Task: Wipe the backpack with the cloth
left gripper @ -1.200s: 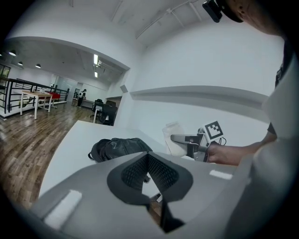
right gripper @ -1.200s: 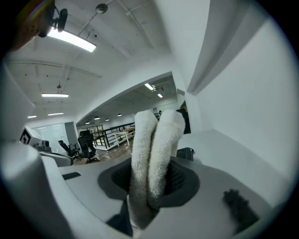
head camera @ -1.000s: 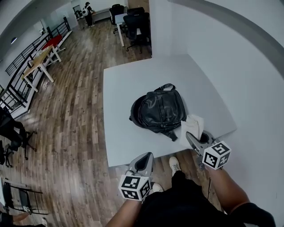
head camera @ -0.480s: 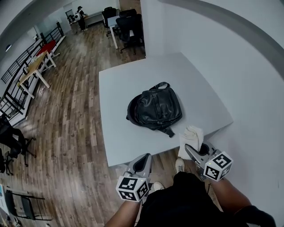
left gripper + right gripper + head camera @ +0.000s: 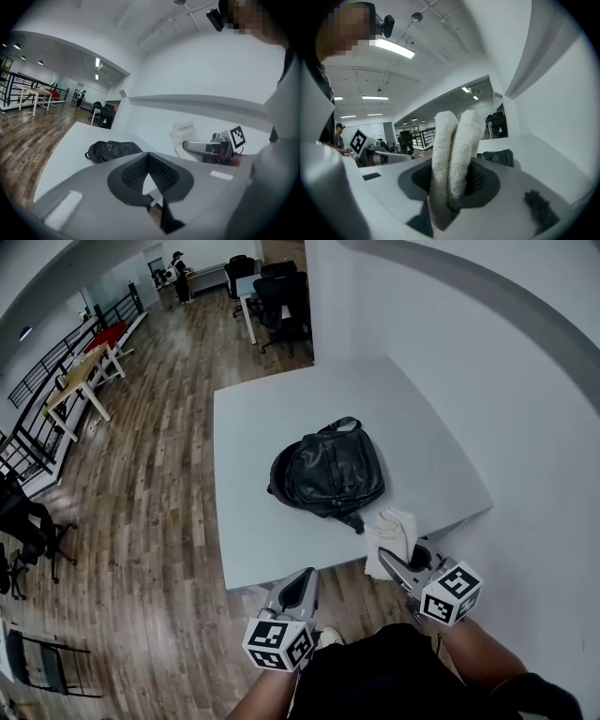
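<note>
White surface (image 5: 272,427) carries a black, creased leather backpack (image 5: 330,470) slumped near its middle. Right tool (image 5: 388,557) pinches a folded white cloth (image 5: 392,526) at the near edge; left tool (image 5: 304,577) is pressed together, empty.

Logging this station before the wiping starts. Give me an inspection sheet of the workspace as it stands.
Surface: white table, holding only the backpack.
Job's things: black backpack lies near the table's middle; white cloth is held by the table's near edge, not on the backpack.
Clutter: nothing seen.
Grippers: left tongs shut, empty, off the table; right tongs shut on the cloth.
Cables: nothing seen.
Surroundings: wood floor, office chairs, railing, white wall, a person far off.
</note>
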